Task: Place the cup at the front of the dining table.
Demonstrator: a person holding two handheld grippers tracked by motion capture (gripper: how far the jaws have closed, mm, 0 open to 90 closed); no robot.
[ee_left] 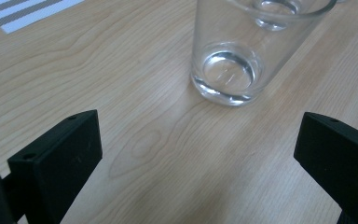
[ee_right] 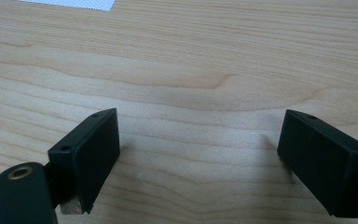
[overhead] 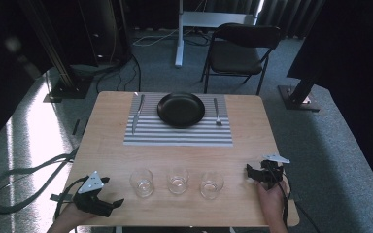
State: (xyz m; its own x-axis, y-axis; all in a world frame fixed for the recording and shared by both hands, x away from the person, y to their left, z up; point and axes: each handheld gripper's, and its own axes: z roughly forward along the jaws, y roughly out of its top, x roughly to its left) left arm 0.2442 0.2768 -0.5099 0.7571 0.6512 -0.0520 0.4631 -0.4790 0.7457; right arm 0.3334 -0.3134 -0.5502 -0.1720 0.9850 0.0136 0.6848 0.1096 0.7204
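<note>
Three clear drinking glasses stand upright in a row across the lower middle of the high view, on the bare wood below the striped mat: the left glass (overhead: 142, 182), the middle glass (overhead: 178, 180) and the right glass (overhead: 211, 185). They are evenly spaced and apart from one another, all empty, with thick bases that catch the light. In the left gripper view the left glass (ee_left: 235, 60) fills the upper middle of the frame (another glass shows faintly through it), its heavy round base flat on the wood.
</note>
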